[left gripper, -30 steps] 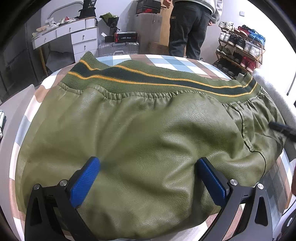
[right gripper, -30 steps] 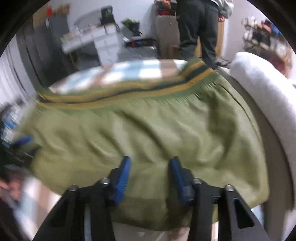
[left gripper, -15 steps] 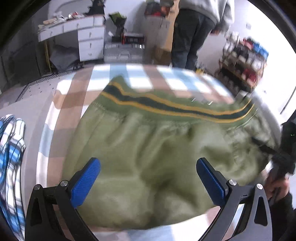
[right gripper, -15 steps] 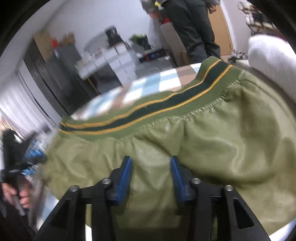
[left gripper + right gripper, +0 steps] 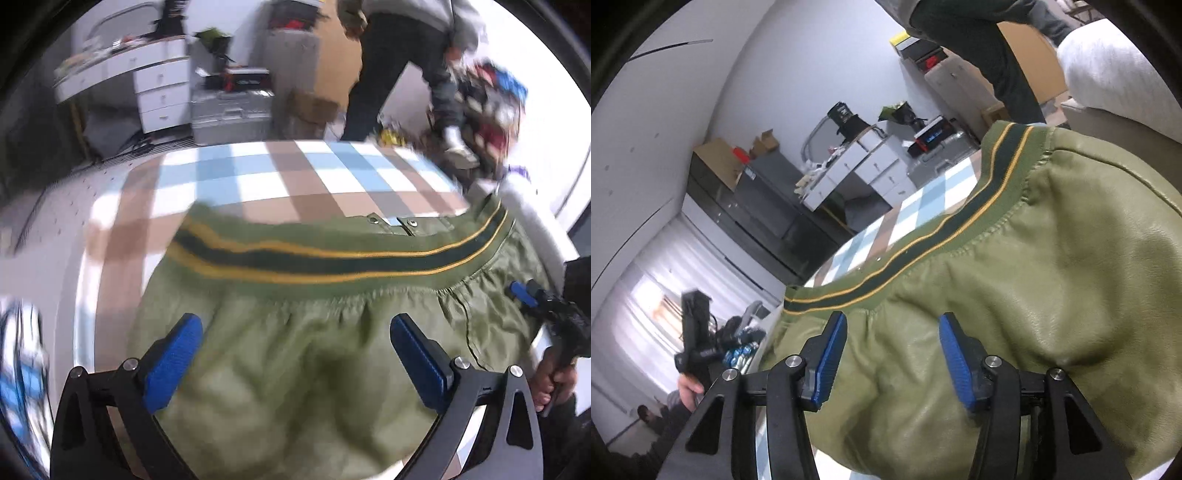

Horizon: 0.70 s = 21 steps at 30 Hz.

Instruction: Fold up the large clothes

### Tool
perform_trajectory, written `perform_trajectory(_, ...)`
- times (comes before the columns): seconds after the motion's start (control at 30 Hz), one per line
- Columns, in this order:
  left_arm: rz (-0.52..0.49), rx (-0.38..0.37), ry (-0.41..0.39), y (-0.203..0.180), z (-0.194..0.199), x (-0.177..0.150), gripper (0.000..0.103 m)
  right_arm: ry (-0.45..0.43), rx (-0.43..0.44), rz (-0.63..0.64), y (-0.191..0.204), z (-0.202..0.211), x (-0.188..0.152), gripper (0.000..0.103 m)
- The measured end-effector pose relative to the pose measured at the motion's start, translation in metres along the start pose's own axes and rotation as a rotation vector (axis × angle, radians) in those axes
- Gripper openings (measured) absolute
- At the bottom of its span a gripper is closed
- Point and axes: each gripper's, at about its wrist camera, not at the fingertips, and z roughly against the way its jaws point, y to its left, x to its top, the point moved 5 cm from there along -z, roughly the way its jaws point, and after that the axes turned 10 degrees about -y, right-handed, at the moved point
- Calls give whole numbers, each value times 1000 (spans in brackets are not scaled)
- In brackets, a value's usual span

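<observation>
An olive green leather-look jacket (image 5: 295, 369) lies folded on the checked tablecloth (image 5: 295, 177), its ribbed hem (image 5: 332, 262) of dark green and yellow stripes on the far side. My left gripper (image 5: 295, 325) hovers above the jacket, wide open, with nothing between its blue pads. The right gripper (image 5: 524, 295) shows at the jacket's right edge, held by a hand. In the right wrist view, my right gripper (image 5: 893, 319) is tilted over the jacket (image 5: 1052, 277), its jaws apart and no cloth pinched. At the far left of that view is the left gripper (image 5: 694, 332).
A person (image 5: 388, 55) stands beyond the table near a shoe rack (image 5: 491, 96). White drawers (image 5: 159, 85) and a silver case (image 5: 229, 110) are behind the table. A blue-and-white checked garment (image 5: 18, 369) lies at the left. A pale cushion (image 5: 1108, 66) borders the jacket's right side.
My left gripper has risen and drawn back, so more tablecloth shows. The right gripper's jaws have widened and it has rolled, tilting its view. The person behind has stepped toward the shoe rack.
</observation>
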Motion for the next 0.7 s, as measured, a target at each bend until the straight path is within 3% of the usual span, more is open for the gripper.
perform_trajectory(0.13, -55, 104, 211, -12, -69, -11, 102, -14, -2, 28, 6, 2, 0, 52)
perform_trajectory(0.27, -62, 147, 266, -5, -74, -9, 102, -21, -12, 60, 11, 1, -1, 52)
perform_trajectory(0.33, -25, 158, 261, -7, -56, -3, 91, -22, -11, 62, 13, 1, -1, 52)
perform_trajectory(0.37, -16, 126, 233, -14, -41, 0, 89, -19, -8, 58, 12, 0, -1, 52)
perform_trajectory(0.43, -11, -42, 188, -44, -18, 5, 89, -21, -11, 48, 9, 1, 0, 53)
perform_trajectory(0.53, -102, -129, 181, -89, -4, -13, 91, -28, -12, 33, 6, 2, 1, 53)
perform_trajectory(0.6, -154, -102, 246, -99, -22, -33, 91, -27, -7, 26, 4, 2, 2, 53)
perform_trajectory(0.63, -182, -47, 302, -98, -40, -49, 91, -27, -6, 23, 3, 2, 2, 53)
perform_trajectory(0.7, -227, -11, 237, -98, -53, -59, 102, -24, -9, 22, 2, 2, 2, 53)
